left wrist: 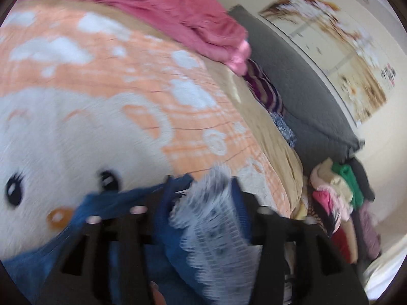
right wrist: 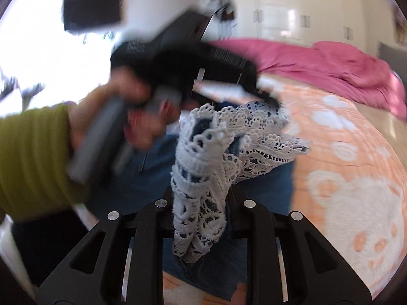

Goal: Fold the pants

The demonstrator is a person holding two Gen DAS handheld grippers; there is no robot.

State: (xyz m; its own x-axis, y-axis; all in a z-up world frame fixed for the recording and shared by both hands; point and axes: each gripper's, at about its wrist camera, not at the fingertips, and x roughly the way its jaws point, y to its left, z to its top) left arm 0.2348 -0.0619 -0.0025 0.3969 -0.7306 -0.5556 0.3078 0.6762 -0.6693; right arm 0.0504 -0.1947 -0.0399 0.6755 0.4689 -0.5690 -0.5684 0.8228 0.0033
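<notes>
Right gripper (right wrist: 201, 198) pinches the pants' (right wrist: 267, 185) lace hem (right wrist: 203, 178); left gripper (left wrist: 203, 185) stands wide around it, unclamped: carry both cuffs level over the bed (right wrist: 356, 152).

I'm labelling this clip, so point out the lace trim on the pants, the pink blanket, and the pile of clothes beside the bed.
lace trim (right wrist: 203, 178), right wrist view, on the bunched white lace
pink blanket (left wrist: 178, 12), left wrist view, on its rumpled middle
pile of clothes (left wrist: 340, 195), left wrist view, on the stack's centre

Blue denim pants (right wrist: 267, 185) with white lace trim (right wrist: 203, 178).
</notes>
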